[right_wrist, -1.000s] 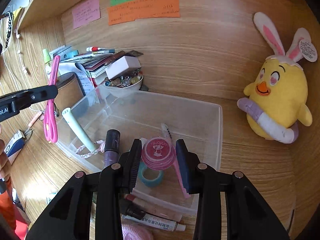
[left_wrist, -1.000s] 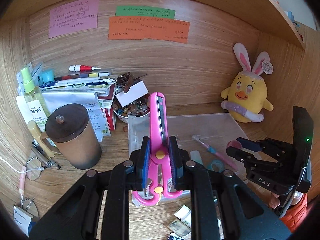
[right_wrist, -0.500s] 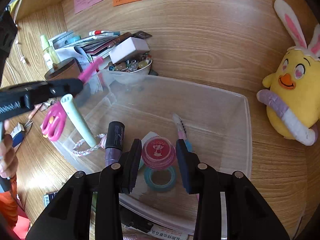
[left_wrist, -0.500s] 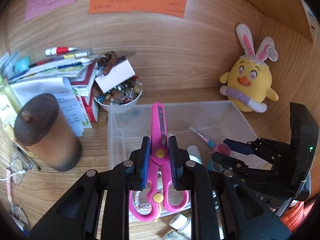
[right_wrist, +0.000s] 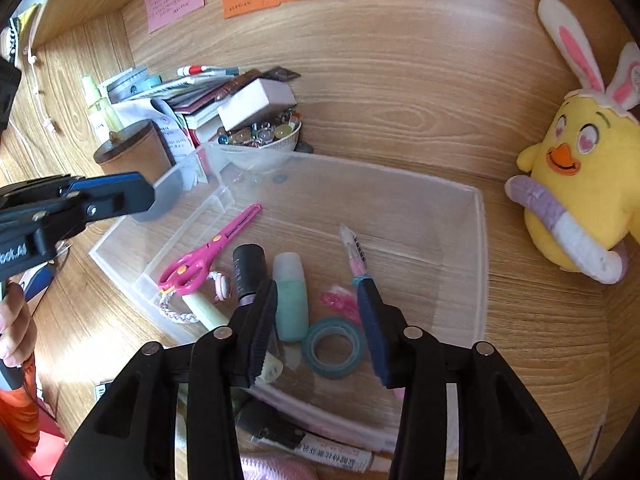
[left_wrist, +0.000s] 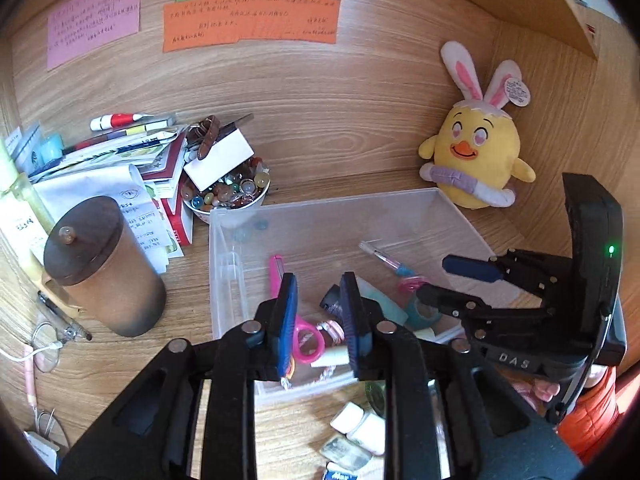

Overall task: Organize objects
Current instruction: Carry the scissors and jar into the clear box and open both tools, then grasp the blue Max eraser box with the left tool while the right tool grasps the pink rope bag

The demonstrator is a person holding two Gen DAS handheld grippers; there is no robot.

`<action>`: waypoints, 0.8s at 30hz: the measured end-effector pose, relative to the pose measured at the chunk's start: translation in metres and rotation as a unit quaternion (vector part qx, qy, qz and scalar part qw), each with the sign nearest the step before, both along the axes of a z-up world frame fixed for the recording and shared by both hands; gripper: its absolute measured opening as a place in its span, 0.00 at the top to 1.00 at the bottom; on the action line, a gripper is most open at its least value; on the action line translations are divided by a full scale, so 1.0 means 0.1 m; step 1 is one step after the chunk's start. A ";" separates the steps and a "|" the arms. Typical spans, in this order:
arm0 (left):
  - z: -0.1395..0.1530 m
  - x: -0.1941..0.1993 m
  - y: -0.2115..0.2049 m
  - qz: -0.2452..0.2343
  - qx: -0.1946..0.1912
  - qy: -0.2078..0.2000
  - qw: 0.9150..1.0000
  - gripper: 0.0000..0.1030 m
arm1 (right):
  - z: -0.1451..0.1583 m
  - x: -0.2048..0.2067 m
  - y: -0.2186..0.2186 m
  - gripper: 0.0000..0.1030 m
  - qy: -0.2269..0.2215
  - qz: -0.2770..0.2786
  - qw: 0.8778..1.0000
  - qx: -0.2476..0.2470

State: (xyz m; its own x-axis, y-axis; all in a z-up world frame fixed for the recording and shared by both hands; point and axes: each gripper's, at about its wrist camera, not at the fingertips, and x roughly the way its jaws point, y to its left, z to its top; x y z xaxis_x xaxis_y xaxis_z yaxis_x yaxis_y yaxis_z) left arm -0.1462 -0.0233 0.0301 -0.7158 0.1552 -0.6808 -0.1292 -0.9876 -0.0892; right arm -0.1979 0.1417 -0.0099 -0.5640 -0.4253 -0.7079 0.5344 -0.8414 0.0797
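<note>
A clear plastic bin (left_wrist: 328,204) (right_wrist: 480,248) sits on the wooden desk. The pink scissors (right_wrist: 208,252) (left_wrist: 306,340) lie inside it at the left. A small pink round container (right_wrist: 340,302) lies in the bin on its side, next to a teal tape roll (right_wrist: 332,348), a mint tube (right_wrist: 290,288), a black tube (right_wrist: 248,268) and a pink pen (right_wrist: 356,256). My left gripper (left_wrist: 318,284) is open and empty above the bin's front left. My right gripper (right_wrist: 316,294) (left_wrist: 448,280) is open and empty above the bin's front.
A brown lidded jar (left_wrist: 104,264) stands left of the bin. A bowl of glass beads (left_wrist: 228,196) and stacked papers lie behind it. A yellow plush chick (left_wrist: 476,156) sits at the back right. Small bottles (left_wrist: 360,428) and a tube (right_wrist: 332,452) lie before the bin.
My left gripper opened and dropped the pink scissors into the bin. My right gripper opened and let the pink round container fall into the bin.
</note>
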 end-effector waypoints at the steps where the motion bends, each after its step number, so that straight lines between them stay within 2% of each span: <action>1: 0.00 0.05 0.00 0.001 -0.003 0.002 1.000 0.69 | 0.03 0.05 0.02 0.57 0.005 0.000 1.000 -0.002; 5: -0.01 0.25 0.00 0.007 -0.016 0.009 1.000 0.47 | 0.17 0.28 0.12 0.44 0.030 -0.004 1.000 -0.004; 11: -0.14 0.52 -0.06 0.018 -0.025 -0.004 1.000 0.32 | 0.27 0.63 0.26 0.22 0.044 0.007 0.999 -0.003; 18: -0.46 0.79 -0.11 0.025 -0.026 -0.049 0.998 0.26 | 0.03 0.90 0.31 0.20 0.018 0.011 0.999 0.034; 24: -0.71 0.98 -0.11 0.027 -0.012 -0.077 0.997 0.22 | -0.28 1.01 0.38 0.20 -0.044 0.003 0.999 0.031</action>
State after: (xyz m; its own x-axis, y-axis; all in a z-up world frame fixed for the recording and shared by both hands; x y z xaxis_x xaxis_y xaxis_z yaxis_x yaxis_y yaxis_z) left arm -0.0485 -0.0345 -0.0413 -0.6091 0.1029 -0.7864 -0.0631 -0.9947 -0.0812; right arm -0.0970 0.1797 -0.0378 -0.4965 -0.3823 -0.7793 0.5319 -0.8435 0.0750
